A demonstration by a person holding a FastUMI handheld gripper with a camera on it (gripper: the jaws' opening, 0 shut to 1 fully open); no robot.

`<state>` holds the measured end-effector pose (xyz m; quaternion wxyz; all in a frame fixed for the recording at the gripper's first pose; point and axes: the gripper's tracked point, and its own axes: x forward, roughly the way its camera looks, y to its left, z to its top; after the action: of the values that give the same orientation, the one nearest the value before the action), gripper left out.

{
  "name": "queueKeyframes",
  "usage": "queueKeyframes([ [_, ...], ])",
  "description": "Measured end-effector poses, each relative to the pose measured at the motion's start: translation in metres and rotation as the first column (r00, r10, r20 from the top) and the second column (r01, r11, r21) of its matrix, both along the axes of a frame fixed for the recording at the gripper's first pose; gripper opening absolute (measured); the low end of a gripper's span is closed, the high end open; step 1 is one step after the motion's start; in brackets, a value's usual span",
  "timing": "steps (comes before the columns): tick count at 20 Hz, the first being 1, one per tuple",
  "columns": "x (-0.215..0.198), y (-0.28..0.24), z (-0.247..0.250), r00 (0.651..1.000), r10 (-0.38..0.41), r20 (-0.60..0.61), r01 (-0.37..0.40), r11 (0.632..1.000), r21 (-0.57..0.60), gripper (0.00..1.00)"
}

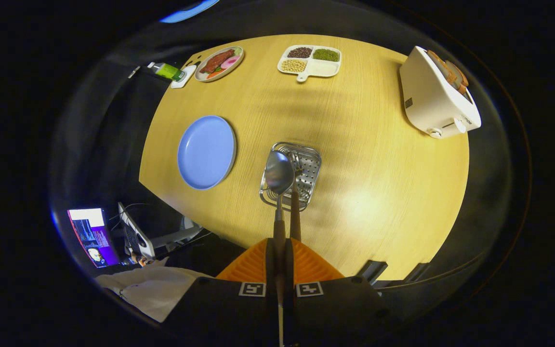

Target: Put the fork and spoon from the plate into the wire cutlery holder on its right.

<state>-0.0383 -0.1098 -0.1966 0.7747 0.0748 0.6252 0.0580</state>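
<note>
Tongs clenching spoon handle, bowl hovering over wire cutlery holder | fork seemingly standing in holder already | blue plate lying bare on counter | judging 1 of 2 done, spoon drop remaining

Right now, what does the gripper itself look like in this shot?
The gripper has two long narrow fingers with ribbed faces, pressed close together. Behind them sits a dark, blocky body carrying two small square black-and-white fiducial markers, one on each side of the centre line. A few round screw heads dot the body's front edge. No cables are visible on it.
</note>
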Motion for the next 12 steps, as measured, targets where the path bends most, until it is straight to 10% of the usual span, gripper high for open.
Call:
queueKeyframes([
  [12, 0.021, 0.001, -0.016, 0.983, 0.012, -0.183, -0.007, 1.0, 0.03, 0.13],
])
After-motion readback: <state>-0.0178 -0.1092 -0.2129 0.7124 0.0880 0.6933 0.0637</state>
